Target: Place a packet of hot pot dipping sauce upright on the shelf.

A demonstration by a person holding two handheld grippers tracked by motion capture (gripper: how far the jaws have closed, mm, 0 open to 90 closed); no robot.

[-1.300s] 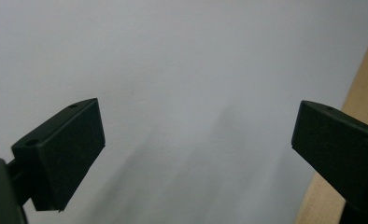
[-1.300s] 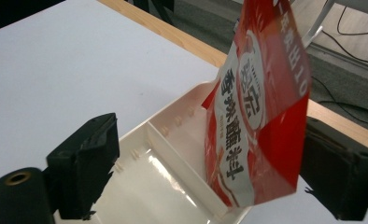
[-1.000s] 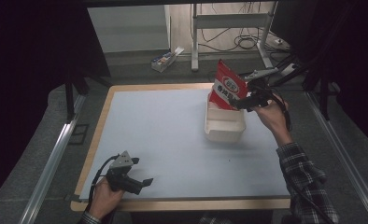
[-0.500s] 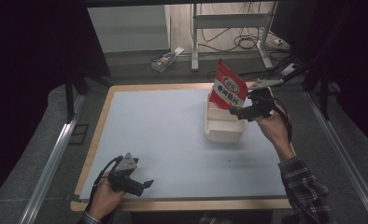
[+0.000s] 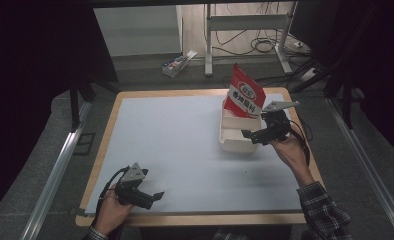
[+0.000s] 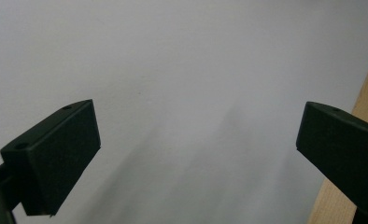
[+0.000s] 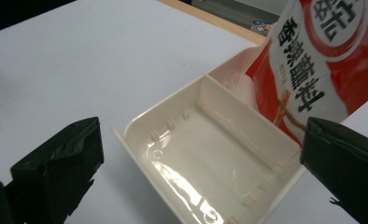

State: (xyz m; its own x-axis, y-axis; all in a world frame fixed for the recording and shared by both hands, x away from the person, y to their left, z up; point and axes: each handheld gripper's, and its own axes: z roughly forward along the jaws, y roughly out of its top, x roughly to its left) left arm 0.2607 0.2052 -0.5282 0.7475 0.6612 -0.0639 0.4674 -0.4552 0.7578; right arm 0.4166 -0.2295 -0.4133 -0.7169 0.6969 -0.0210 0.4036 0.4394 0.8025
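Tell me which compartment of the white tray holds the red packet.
The far compartment, away from the right gripper: the red packet stands in it. The near compartment lies empty.

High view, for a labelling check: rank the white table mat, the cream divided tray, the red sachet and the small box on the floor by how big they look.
1. White table mat
2. Cream divided tray
3. Red sachet
4. Small box, though it lies farther from the camera, so its true size is unsure.

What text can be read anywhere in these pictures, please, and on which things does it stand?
"香辣蘸料": large black characters on the white band of the red pouch, which stands in the tray.
Characters in the pouch's round emblem: cut off at the frame edge, unreadable.
Small box on the floor: print too small to read.
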